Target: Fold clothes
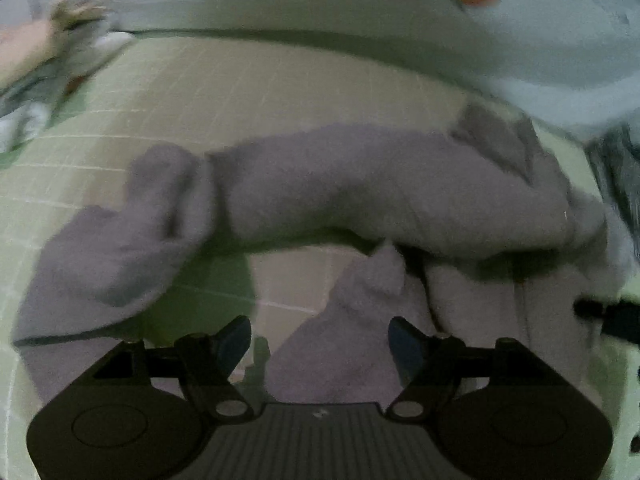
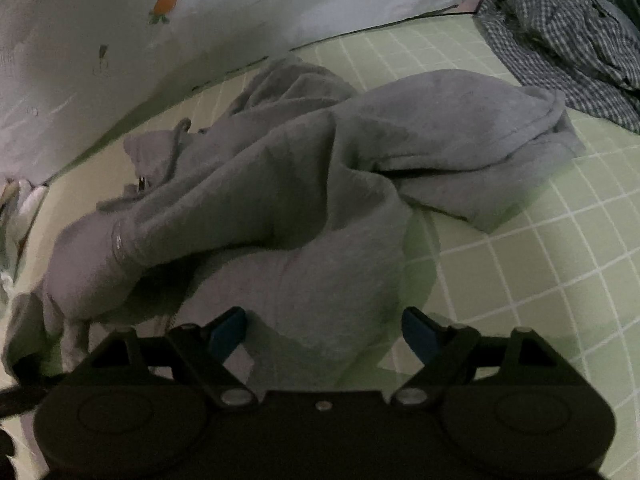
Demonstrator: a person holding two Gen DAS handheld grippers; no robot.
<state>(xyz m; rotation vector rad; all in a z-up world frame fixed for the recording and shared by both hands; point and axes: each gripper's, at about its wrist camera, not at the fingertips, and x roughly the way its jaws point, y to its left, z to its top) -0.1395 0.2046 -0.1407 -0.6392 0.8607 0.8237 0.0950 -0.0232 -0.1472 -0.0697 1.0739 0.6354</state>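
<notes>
A crumpled grey sweatshirt (image 1: pixel 360 192) lies on a light green checked sheet (image 1: pixel 240 88); the left wrist view is blurred. My left gripper (image 1: pixel 320 344) is open just above its near folds, with cloth between and below the blue fingertips (image 1: pixel 234 340). In the right wrist view the same grey sweatshirt (image 2: pixel 300 184) is bunched, a sleeve or hood reaching to the right. My right gripper (image 2: pixel 324 332) is open over its near edge and holds nothing.
A white cloth with a carrot print (image 2: pixel 166 0) rises along the back edge. A dark checked shirt (image 2: pixel 560 32) lies bunched at the far right. A person's arm (image 1: pixel 28 48) shows at far left. Bare sheet (image 2: pixel 540 260) lies to the right.
</notes>
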